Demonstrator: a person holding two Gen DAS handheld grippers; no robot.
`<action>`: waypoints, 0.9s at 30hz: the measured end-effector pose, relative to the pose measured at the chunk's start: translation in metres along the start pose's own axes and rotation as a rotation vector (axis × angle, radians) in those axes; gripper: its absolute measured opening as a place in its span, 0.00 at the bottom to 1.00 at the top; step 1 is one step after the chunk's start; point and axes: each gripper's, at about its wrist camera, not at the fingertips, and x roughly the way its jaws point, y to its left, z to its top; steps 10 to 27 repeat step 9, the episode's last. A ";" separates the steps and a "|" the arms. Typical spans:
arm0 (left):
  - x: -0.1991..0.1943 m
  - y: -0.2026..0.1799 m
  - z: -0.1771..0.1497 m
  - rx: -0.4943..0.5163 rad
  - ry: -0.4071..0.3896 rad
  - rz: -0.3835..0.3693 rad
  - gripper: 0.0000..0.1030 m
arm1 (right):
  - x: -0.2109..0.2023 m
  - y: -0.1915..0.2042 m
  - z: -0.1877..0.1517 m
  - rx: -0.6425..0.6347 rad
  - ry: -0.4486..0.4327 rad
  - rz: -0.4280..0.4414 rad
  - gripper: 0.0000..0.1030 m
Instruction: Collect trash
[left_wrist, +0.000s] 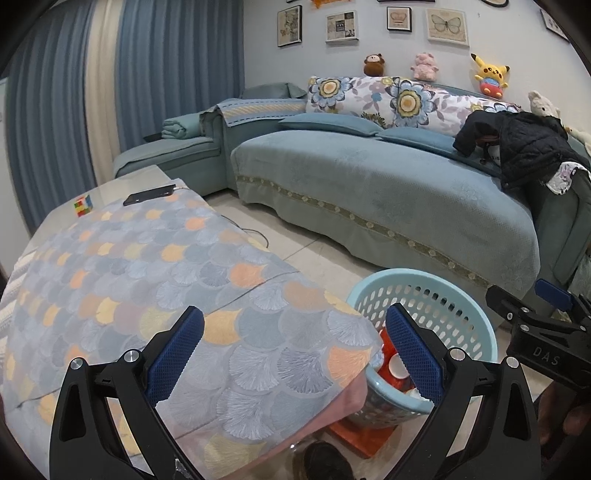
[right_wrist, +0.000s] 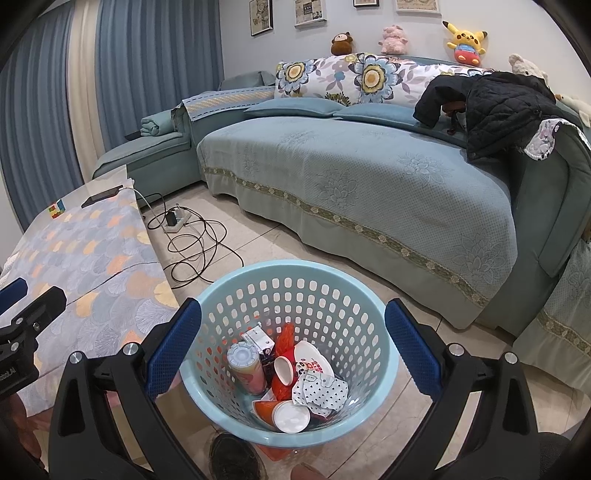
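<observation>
Hovering wide open and empty, the right gripper (right_wrist: 291, 345) hangs over the basket (right_wrist: 236, 291) on the floor beside the table (left_wrist: 110, 258), cups (right_wrist: 291, 415) and wrappers inside: light, crushable, best pinched at rims. The left gripper (left_wrist: 293, 350) gapes empty too.

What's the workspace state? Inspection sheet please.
Surface: table under a scale-pattern cloth, no trash seen on it.
Job's things: blue basket on the floor holds cups, a can, wrappers.
Clutter: phone and puzzle cube at the table's far end.
Grippers: left gripper open, empty; right gripper open, empty, above the basket.
Cables: power strip, loose cords on the floor.
Surroundings: sofa, black jacket, plush toys.
</observation>
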 end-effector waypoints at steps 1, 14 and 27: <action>0.000 0.001 0.001 -0.002 0.004 -0.002 0.93 | 0.000 0.001 -0.001 -0.001 0.001 0.001 0.92; 0.002 -0.001 0.003 0.002 0.022 -0.002 0.93 | 0.001 0.003 -0.001 -0.003 0.003 0.000 0.92; 0.002 -0.001 0.003 0.002 0.022 -0.002 0.93 | 0.001 0.003 -0.001 -0.003 0.003 0.000 0.92</action>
